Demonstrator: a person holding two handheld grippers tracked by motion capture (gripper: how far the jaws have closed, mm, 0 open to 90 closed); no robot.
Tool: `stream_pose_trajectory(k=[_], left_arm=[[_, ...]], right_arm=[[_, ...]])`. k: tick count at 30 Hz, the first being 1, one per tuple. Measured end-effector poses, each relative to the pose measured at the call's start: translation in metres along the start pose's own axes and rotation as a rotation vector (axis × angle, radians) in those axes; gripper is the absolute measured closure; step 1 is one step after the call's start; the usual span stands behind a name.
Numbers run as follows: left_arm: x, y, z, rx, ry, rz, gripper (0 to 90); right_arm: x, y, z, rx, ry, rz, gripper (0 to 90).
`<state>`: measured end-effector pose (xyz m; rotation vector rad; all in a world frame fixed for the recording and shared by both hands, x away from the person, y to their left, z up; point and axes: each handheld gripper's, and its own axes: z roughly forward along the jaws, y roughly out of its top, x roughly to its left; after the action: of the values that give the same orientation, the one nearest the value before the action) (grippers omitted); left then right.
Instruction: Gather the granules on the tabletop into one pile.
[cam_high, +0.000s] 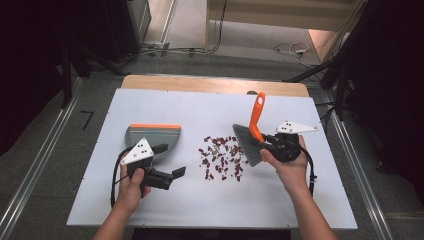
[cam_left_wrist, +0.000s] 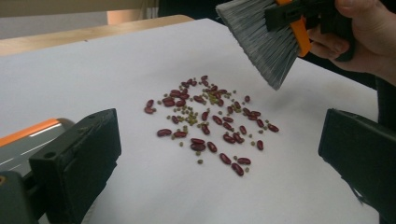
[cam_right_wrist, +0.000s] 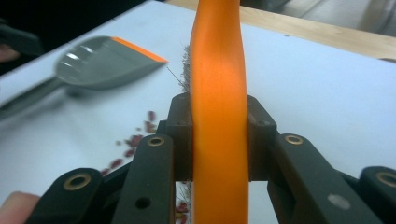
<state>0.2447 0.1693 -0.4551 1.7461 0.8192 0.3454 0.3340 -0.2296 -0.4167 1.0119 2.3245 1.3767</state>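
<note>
- the right gripper (cam_high: 267, 141) has its jaws clamped on the orange handle of a brush (cam_high: 254, 131), whose grey bristles hang just above the right edge of the beans.
- red and green beans (cam_high: 221, 156) lie scattered mid-worktop (cam_high: 165, 200).
- the left gripper (cam_high: 170, 161) has its jaws spread wide and empty, beside a grey dustpan (cam_high: 152, 134) with an orange lip.

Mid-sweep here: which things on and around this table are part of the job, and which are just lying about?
Part of the job:
- grey-bristled brush with orange handle, clamped in the right gripper
- grey dustpan with orange lip
- scattered red beans and small green peas
- open left gripper
- white table sheet

Lying about:
- cables on the floor beyond the table
</note>
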Motion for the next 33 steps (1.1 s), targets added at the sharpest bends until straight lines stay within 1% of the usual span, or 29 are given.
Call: stream_pose_trajectory(k=[1,2,4,6,7,9,11,13,14,15,16,17,19,21,22,23,25,27,28,29,30,31,32,33], left_arm=[[0.001,-0.001,-0.002,0.001,-0.005,0.001,0.0],[0.001,-0.001,-0.004,0.006,-0.009,0.016,0.0],[0.000,-0.001,-0.005,0.023,0.018,0.049,0.0],[0.000,-0.002,-0.005,0.028,0.021,0.051,0.0],[0.002,-0.002,-0.005,0.021,0.021,0.036,0.0],[0.002,-0.002,-0.005,0.020,0.020,0.035,0.0],[0.003,-0.002,-0.005,0.016,0.018,0.036,0.0],[0.004,-0.001,-0.006,0.012,0.008,0.029,0.0],[0.004,-0.001,-0.006,0.010,-0.003,0.026,0.0],[0.004,-0.001,-0.006,0.009,-0.016,0.024,0.0],[0.003,-0.001,-0.005,0.008,-0.029,0.027,0.0],[0.002,-0.001,-0.004,0.013,-0.036,0.034,0.0],[0.001,-0.001,-0.003,0.012,-0.052,0.031,0.0],[0.002,-0.001,-0.003,0.007,-0.052,0.027,0.0],[0.002,-0.001,-0.003,0.007,-0.052,0.027,0.0],[0.004,0.000,-0.004,-0.001,-0.051,0.020,0.0],[0.005,0.000,-0.005,-0.002,-0.050,0.016,0.0],[0.006,-0.001,-0.007,-0.007,-0.050,0.011,0.0],[0.006,-0.001,-0.007,-0.008,-0.050,0.011,0.0],[0.006,-0.002,-0.008,-0.005,-0.049,0.012,0.0],[0.006,-0.002,-0.008,-0.005,-0.049,0.012,0.0],[0.006,-0.002,-0.008,-0.006,-0.049,0.011,0.0],[0.006,-0.002,-0.008,-0.008,-0.048,0.006,0.0],[0.005,-0.002,-0.009,-0.008,-0.050,0.008,0.0]], right_arm=[[-0.003,0.002,0.000,0.008,-0.015,-0.001,68.3],[-0.005,0.005,0.000,0.018,-0.029,-0.004,68.4],[-0.010,0.011,0.000,0.036,-0.062,-0.012,68.4],[-0.015,0.016,0.003,0.057,-0.084,-0.013,68.3],[-0.016,0.018,0.005,0.071,-0.101,-0.018,68.3],[-0.020,0.020,0.011,0.102,-0.126,-0.033,68.4],[-0.024,0.022,0.018,0.118,-0.142,-0.029,68.3],[-0.029,0.023,0.025,0.141,-0.171,-0.031,68.3],[-0.029,0.023,0.025,0.141,-0.171,-0.031,68.3],[-0.033,0.025,0.033,0.163,-0.184,-0.024,68.3],[-0.035,0.027,0.037,0.171,-0.183,-0.027,68.3],[-0.036,0.029,0.041,0.185,-0.196,-0.038,68.3],[-0.038,0.033,0.046,0.207,-0.236,-0.068,68.3],[-0.039,0.037,0.052,0.227,-0.257,-0.083,68.4],[-0.039,0.039,0.055,0.245,-0.276,-0.094,68.4],[-0.039,0.040,0.059,0.265,-0.290,-0.110,68.4],[-0.039,0.041,0.067,0.302,-0.326,-0.147,68.4],[-0.038,0.041,0.074,0.344,-0.354,-0.166,68.3],[-0.038,0.041,0.074,0.344,-0.354,-0.166,68.3],[-0.035,0.041,0.083,0.372,-0.371,-0.190,68.4],[-0.033,0.040,0.087,0.388,-0.379,-0.199,68.3],[-0.031,0.038,0.092,0.403,-0.390,-0.219,68.4],[-0.031,0.038,0.092,0.403,-0.390,-0.219,68.4],[-0.022,0.036,0.102,0.445,-0.398,-0.257,68.5]])
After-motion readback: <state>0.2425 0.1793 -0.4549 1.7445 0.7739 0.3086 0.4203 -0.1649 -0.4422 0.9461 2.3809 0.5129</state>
